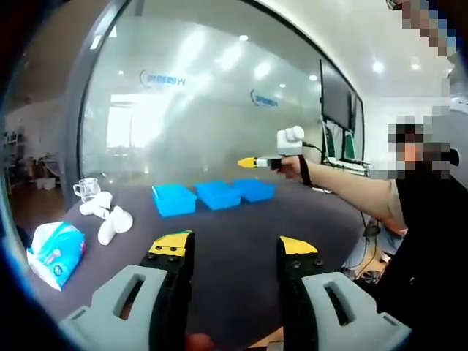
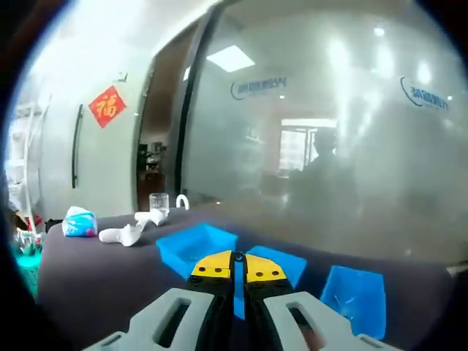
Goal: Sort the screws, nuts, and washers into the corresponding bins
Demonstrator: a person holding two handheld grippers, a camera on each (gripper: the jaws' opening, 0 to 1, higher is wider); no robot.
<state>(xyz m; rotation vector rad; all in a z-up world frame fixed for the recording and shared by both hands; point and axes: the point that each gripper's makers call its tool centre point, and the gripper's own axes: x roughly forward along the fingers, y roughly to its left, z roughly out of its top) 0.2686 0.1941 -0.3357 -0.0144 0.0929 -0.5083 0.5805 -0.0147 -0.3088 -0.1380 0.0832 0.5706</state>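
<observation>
Three blue bins stand in a row at the far side of the dark table: left bin, middle bin, right bin. My left gripper hovers over the near part of the table, jaws open with nothing between them. My right gripper, held in a person's outstretched hand, hangs in the air above the right bin. In the right gripper view its yellow-tipped jaws are shut together with nothing seen between them, above the bins. No screws, nuts or washers are visible.
A tissue pack lies at the table's left edge. White crumpled pieces and a glass cup sit beside it. A frosted glass wall stands behind the table. A person stands at the right.
</observation>
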